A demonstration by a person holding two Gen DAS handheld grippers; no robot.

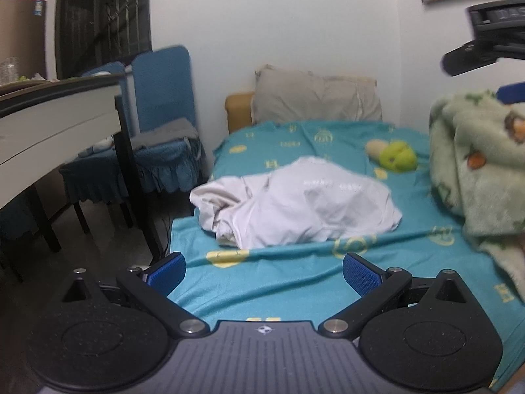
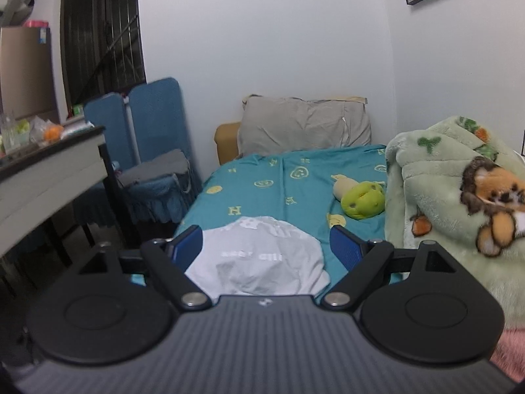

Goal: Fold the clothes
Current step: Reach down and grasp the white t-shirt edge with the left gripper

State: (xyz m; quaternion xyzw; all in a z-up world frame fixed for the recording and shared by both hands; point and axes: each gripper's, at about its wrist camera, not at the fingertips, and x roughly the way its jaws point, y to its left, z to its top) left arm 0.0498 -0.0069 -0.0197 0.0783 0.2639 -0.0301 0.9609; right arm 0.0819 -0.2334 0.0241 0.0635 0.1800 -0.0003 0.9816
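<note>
A crumpled white garment (image 1: 295, 202) lies in a heap on the teal bed sheet (image 1: 295, 282). My left gripper (image 1: 264, 274) is open and empty, held above the sheet just in front of the garment. In the right wrist view the same white garment (image 2: 259, 262) lies below and between the fingers of my right gripper (image 2: 264, 248), which is open and empty above it. The right gripper also shows at the top right of the left wrist view (image 1: 485, 42).
A green fleece blanket (image 2: 452, 203) is piled on the bed's right side. A green plush toy (image 2: 361, 198) and a grey pillow (image 2: 305, 124) lie farther back. A table (image 1: 49, 121) and blue chairs (image 1: 157, 151) stand left of the bed.
</note>
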